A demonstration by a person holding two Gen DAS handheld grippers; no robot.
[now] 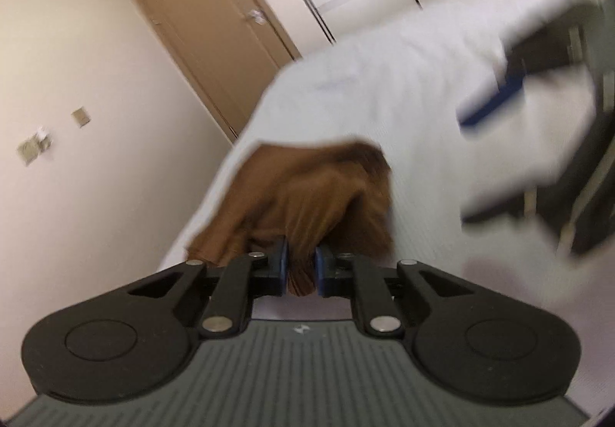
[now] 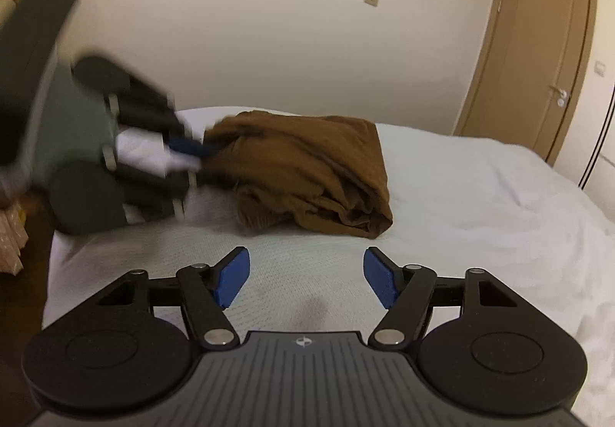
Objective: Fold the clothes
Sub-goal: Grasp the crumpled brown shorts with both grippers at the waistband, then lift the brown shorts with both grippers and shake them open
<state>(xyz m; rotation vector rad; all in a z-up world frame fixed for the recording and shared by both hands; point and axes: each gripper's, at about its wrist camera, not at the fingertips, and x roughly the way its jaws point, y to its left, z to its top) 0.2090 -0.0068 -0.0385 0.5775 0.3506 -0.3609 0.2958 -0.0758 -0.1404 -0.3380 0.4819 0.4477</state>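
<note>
Item: brown garment [image 2: 311,173], bunched in loose folds on the white bed [image 2: 480,196], near its far edge by the wall. My left gripper [image 1: 301,265], pads pinched on a gather of the brown cloth at the heap's left end. My right gripper [image 2: 306,279], fingers spread wide, holding nothing, above bare sheet short of the heap. Brown door [image 2: 538,50], closed.

Left claw [image 1: 301,265] clamped nearly closed; right claw [image 2: 306,279] spread wide, holding nothing.
</note>
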